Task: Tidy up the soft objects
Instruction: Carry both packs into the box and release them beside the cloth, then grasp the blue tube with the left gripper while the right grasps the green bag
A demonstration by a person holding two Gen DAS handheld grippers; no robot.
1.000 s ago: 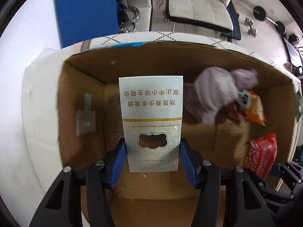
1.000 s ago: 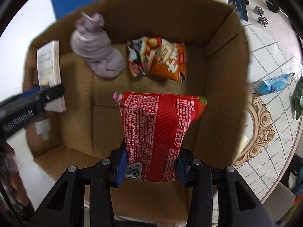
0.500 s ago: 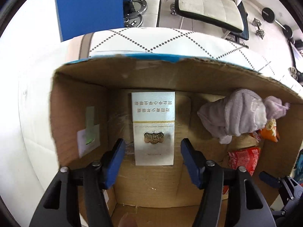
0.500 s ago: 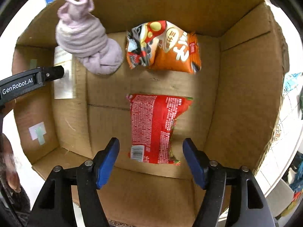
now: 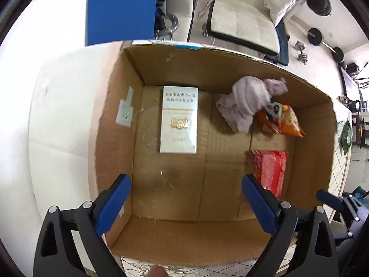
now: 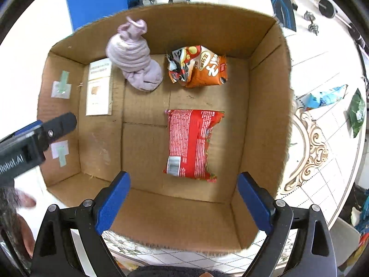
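An open cardboard box point(image 5: 230, 73) point(image 6: 265, 115) holds a pale flat carton point(image 5: 179, 120) point(image 6: 99, 87), a rolled lilac cloth point(image 5: 246, 101) point(image 6: 136, 62), an orange snack bag point(image 5: 280, 122) point(image 6: 200, 67) and a red snack pack point(image 5: 269, 170) point(image 6: 189, 143). My left gripper point(image 5: 185, 198) is open and empty above the box's near left part. My right gripper point(image 6: 183, 198) is open and empty above the near wall, just short of the red pack. The left gripper also shows in the right wrist view point(image 6: 41, 133).
The box stands on a white patterned table point(image 6: 322, 138). A blue snack bag point(image 6: 327, 97) and a green one point(image 6: 356, 113) lie on the table right of the box. A blue board point(image 5: 120, 9) and a white chair point(image 5: 242, 20) stand behind it.
Both grippers opened and dropped their loads: the carton and the red pack now lie flat on the box floor. Both grippers have pulled back and up from the box.
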